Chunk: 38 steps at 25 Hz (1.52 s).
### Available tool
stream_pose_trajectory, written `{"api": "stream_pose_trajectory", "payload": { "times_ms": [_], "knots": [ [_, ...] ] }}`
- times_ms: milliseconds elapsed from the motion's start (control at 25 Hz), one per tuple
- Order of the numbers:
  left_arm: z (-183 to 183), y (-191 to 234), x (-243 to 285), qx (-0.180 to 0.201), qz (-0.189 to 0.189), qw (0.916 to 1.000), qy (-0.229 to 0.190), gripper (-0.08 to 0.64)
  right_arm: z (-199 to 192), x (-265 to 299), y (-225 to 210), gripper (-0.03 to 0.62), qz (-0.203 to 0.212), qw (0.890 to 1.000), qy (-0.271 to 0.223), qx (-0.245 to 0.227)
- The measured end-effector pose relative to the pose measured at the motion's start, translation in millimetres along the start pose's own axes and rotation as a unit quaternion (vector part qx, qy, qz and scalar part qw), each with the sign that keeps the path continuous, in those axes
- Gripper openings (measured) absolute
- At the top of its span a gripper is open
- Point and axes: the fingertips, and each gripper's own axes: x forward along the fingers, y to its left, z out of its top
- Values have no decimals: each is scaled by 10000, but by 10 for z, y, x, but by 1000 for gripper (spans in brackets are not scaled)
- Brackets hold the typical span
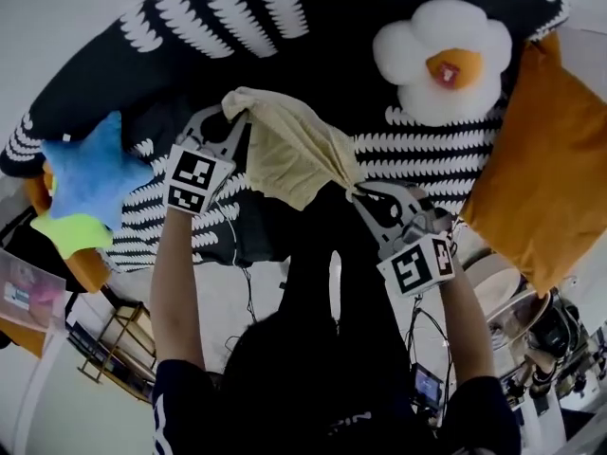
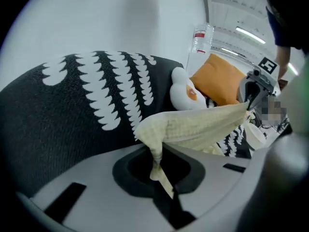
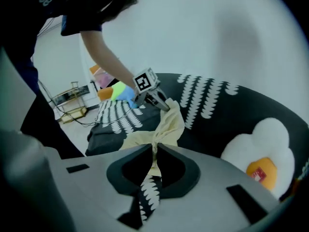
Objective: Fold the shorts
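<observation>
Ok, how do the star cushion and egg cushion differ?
The star cushion is blue and pointed; the egg cushion is white, rounded, with an orange yolk. In the head view the star cushion lies far left, the egg cushion right, beside the orange pillow. Both are plush.

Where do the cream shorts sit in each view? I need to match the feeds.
Head view: shorts at centre, slightly above the middle.
Left gripper view: shorts at centre-right, stretching toward the right edge.
Right gripper view: shorts at centre, bunched just above the middle.
Shared landmark: fried-egg plush.
</observation>
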Motion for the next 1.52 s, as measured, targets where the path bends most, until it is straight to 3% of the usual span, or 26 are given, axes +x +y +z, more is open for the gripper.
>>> {"api": "stream_pose_trajectory", "payload": {
  "times_ms": [120,240,360,520,600,720,800,920,1080,1200,1280,1360,1440,1520],
  "knots": [
    [-362,-191,-211,175,137,9997,94,35,-173,143,510,41,351,9955,282,-834],
    [-827,-426,-310,412,145,9983,389,38,-521,327,879,41,503,9789,709,-1851],
    [-1213,-581,-302,453,141,9966,673,44,-857,539,1104,41,643,9612,1016,-2482],
    [-1646,-633,-251,-201,471,9942,949,101,-1270,773,1315,41,790,9455,1367,-2848],
    [-1815,-537,-294,-736,741,9885,1098,168,-1319,853,1373,41,805,9405,1479,-2950],
    [-1962,-462,-448,-1318,926,9794,1216,184,-1337,964,1458,41,851,9261,1535,-3340],
    [-2065,-464,-531,-1503,969,9750,1321,184,-1431,1004,1492,41,867,9153,1644,-3574],
    [-2179,-435,-661,-1749,1105,9668,1501,187,-1510,1005,1489,48,811,9117,1742,-3632],
    [-1987,-326,-821,-2156,1217,9616,1185,186,-1606,988,1566,115,1021,8959,1966,-3851],
    [-1746,-391,-802,-2177,799,9678,978,186,-1578,947,1653,115,1102,8976,2018,-3760],
    [-1693,-542,-683,-1857,386,9751,1147,187,-1587,904,1754,115,1180,9033,1965,-3627],
    [-1738,-636,-525,-1410,213,9791,1452,186,-1569,886,1830,115,1160,9134,1820,-3451],
    [-1816,-612,-400,-1440,251,9758,1624,173,-1487,894,1844,115,1007,9257,1603,-3274],
    [-1905,-525,-320,-1750,486,9673,1769,94,-1407,899,1786,114,773,9362,1462,-3100]
  ]
}}
